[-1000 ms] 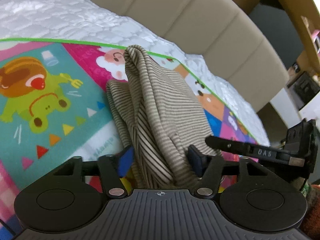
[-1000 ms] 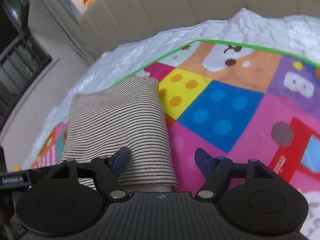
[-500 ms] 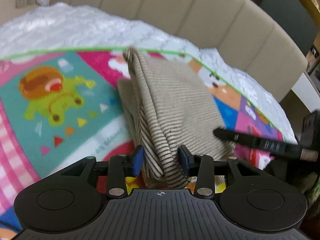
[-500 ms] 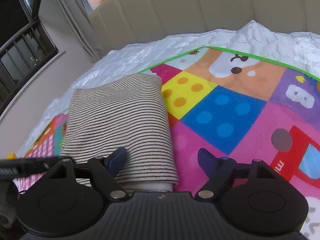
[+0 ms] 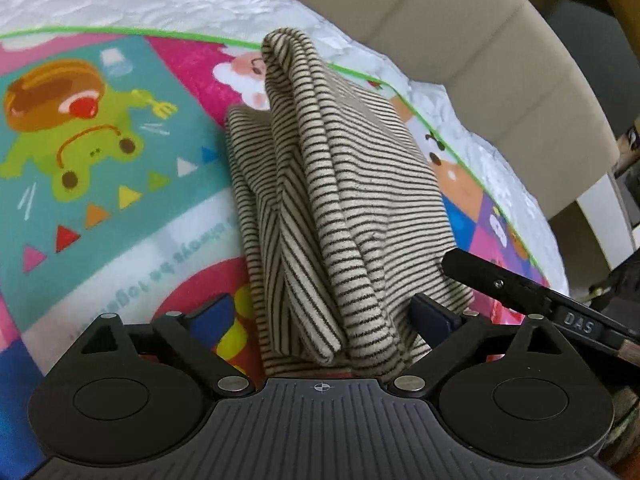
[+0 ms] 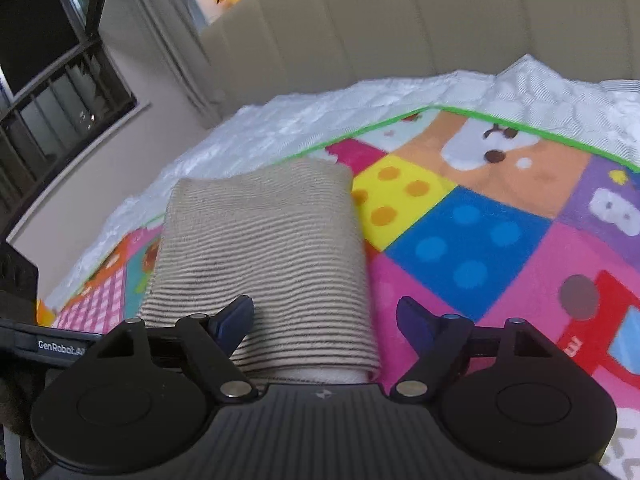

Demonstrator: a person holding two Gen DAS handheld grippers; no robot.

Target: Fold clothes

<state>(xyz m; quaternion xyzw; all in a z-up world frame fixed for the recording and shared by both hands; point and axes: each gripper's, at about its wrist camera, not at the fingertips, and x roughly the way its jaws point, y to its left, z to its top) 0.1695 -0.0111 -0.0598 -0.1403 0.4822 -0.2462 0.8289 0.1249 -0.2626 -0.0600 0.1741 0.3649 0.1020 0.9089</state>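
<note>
We have just let go: a moment ago our left tongs (image 5: 324, 316) were pinched tight on the near end of the striped garment (image 5: 340, 208), and now their jaws are swinging wide, the cloth lying loose between them with neither pad pressing it. The garment has settled back onto the play mat (image 5: 100, 152), folded into a thick bundle with one fold still standing up as a ridge. We judge this fold finished, or nearly so, with only some flattening left.

Our right tongs (image 6: 324, 320) stand apart and hold nothing. Their left finger (image 6: 234, 320) lies over the garment's near edge, though we cannot tell if it touches; the right finger sits over bare mat beside the garment. The garment lies near the mat's green-trimmed far edge, below the beige headboard (image 5: 460, 40).
</note>
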